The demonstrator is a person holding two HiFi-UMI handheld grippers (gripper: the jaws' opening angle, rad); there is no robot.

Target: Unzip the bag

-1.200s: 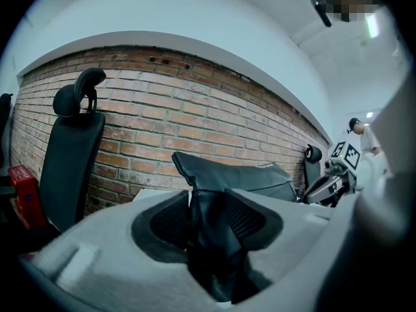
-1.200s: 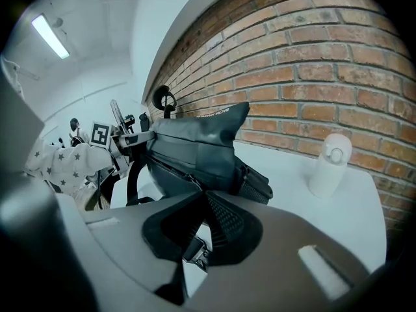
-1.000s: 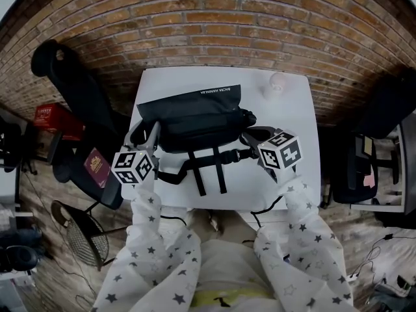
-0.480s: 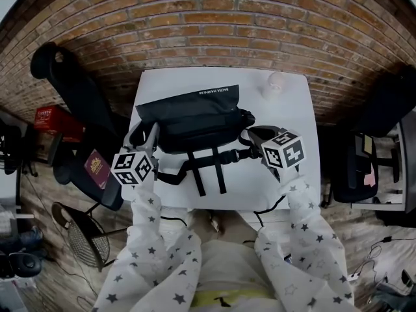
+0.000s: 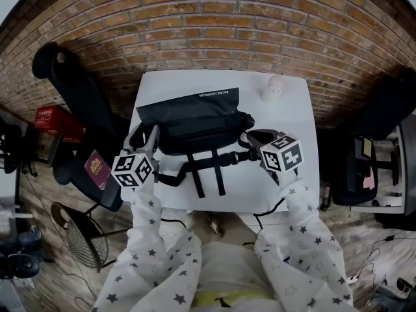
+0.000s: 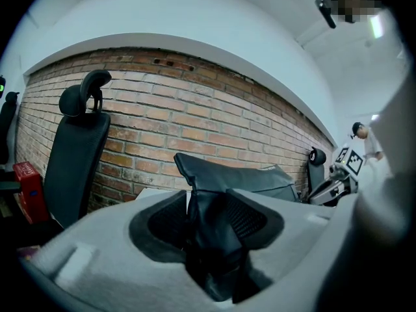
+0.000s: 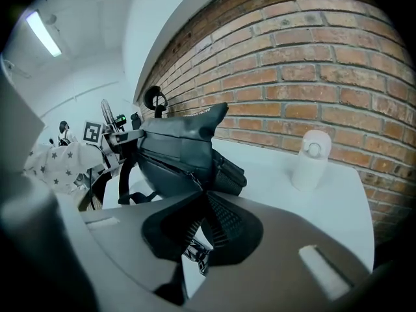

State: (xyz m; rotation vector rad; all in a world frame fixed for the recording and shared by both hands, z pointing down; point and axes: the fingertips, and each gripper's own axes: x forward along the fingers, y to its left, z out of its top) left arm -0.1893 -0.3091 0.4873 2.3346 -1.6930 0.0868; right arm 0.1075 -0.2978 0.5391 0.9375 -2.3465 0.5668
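Observation:
A black bag (image 5: 195, 119) lies on the white table (image 5: 292, 109), its straps (image 5: 208, 168) trailing toward me. My left gripper (image 5: 151, 135) is at the bag's left end. In the left gripper view a fold of the bag's black fabric (image 6: 211, 200) stands pinched between the pads of this gripper (image 6: 208, 220), whose jaws have just been opening a little. My right gripper (image 5: 250, 138) is at the bag's right end. In the right gripper view it (image 7: 203, 229) is shut on the thin zipper pull (image 7: 195, 252), its jaws having just eased slightly, with the bag (image 7: 182, 151) beyond.
A small white bottle (image 5: 276, 86) stands at the table's far right corner near the brick wall. A black office chair (image 5: 71, 83) and a red box (image 5: 55, 119) are left of the table. A mesh bin (image 5: 81, 236) sits on the floor.

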